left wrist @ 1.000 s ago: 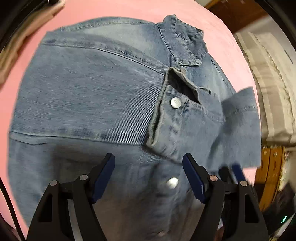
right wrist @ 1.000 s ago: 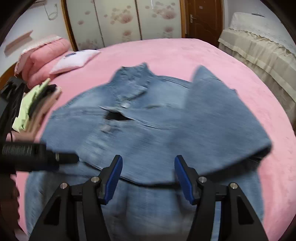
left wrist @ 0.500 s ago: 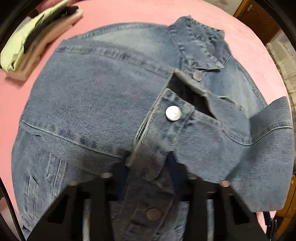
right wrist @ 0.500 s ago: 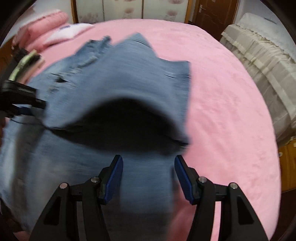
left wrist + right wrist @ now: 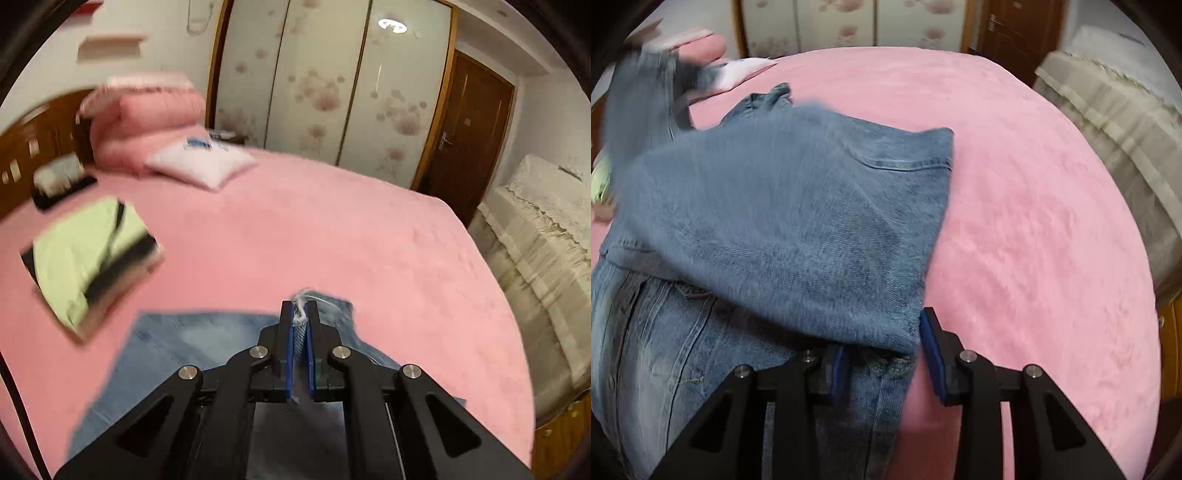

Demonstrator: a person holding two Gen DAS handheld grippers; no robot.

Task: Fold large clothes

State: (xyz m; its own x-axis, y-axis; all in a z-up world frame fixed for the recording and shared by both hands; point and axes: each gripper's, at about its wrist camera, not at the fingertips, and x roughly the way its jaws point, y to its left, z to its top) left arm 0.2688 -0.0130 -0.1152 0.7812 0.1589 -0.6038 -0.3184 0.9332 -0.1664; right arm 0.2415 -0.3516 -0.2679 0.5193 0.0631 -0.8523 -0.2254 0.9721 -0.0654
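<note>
Denim jacket (image 5: 783, 229), heavy and fairly stiff, spread on the pink bed (image 5: 1027, 206); likely to hang in broad slabs, not slip. Left of the jacket's folded sleeve, left tongs (image 5: 300, 310) clamped on a pinch of denim edge, lifted above the bed. At the sleeve's near right corner, right tongs (image 5: 882, 354) half-wide and closing, cloth between the pads. Best gripped at seams and hems, probably.

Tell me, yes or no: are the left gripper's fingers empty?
No: the left gripper has its blue-padded fingers pinched shut on a fold of the blue denim jacket.
</note>
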